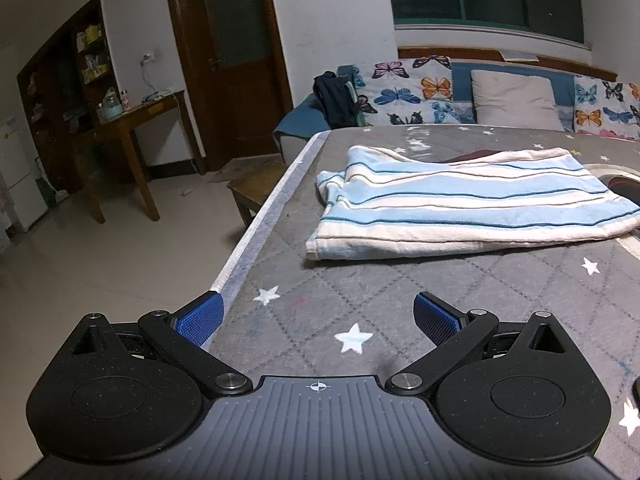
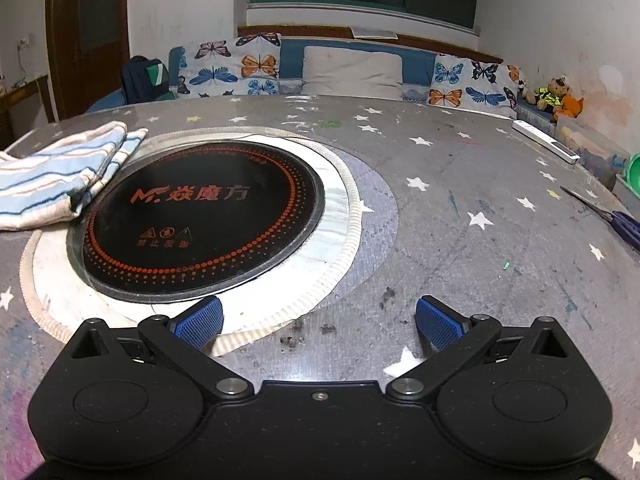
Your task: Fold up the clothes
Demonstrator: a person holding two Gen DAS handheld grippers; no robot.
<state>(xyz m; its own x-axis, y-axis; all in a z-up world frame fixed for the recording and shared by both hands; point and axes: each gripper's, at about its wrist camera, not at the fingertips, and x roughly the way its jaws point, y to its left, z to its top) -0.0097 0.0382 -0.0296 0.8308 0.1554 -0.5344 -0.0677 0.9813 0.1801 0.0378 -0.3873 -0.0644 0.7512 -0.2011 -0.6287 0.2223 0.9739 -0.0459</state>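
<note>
Left black plastic two-finger gripper with blue ribbed pads (image 1: 318, 318): jaws spread wide, nothing between them, level and pointing forward, low over the surface. Left pad (image 1: 200, 320) and right pad angled outward, linkage arms splayed.

Right black plastic two-finger gripper with blue ribbed pads (image 2: 319, 320): same pose, jaws spread wide and empty, pointing forward and slightly down, low over the surface. Pads (image 2: 438, 322) tilted outward, not touching anything as far as visible.

No hand or sleeve visible in either wrist view.
</note>
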